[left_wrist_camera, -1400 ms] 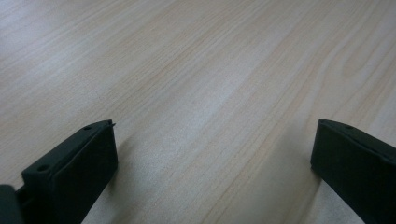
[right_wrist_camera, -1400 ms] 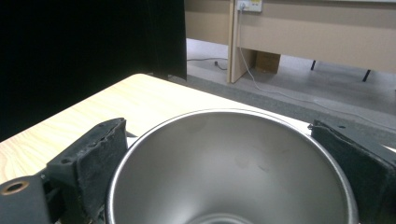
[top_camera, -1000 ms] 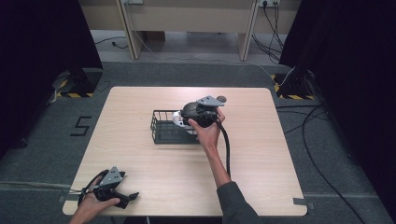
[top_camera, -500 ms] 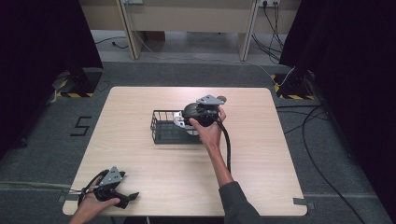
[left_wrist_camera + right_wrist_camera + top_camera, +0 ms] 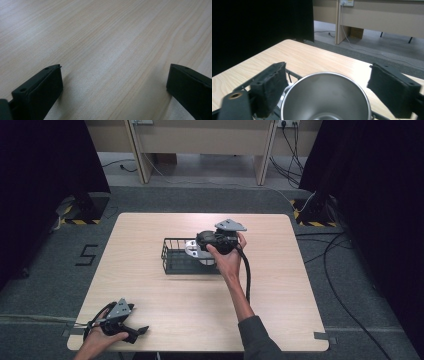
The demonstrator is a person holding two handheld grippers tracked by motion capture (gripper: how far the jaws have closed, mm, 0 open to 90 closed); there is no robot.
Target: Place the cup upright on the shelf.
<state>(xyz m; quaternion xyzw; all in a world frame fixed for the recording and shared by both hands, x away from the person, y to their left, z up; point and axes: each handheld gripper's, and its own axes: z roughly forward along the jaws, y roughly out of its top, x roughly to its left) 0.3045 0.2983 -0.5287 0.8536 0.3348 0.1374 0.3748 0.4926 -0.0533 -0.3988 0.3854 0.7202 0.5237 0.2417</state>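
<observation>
A shiny steel cup (image 5: 325, 100) stands upright in a black wire basket (image 5: 175, 260) at the middle of the table. My right gripper (image 5: 328, 82) is open over the basket's right end, one jaw on each side of the cup's rim. Its left jaw sits close against the rim and its right jaw stands a little off it. In the high view the right gripper (image 5: 202, 244) covers most of the cup (image 5: 193, 251). My left gripper (image 5: 139, 332) rests open on the table's front left corner, with bare wood between its jaws in the left gripper view (image 5: 113, 82).
The wooden table (image 5: 150, 230) has open surface around the basket. A black cable (image 5: 247, 275) trails from the right gripper along the forearm. Beyond the table lie grey floor, dark curtains and a wooden desk (image 5: 372, 17) with cables.
</observation>
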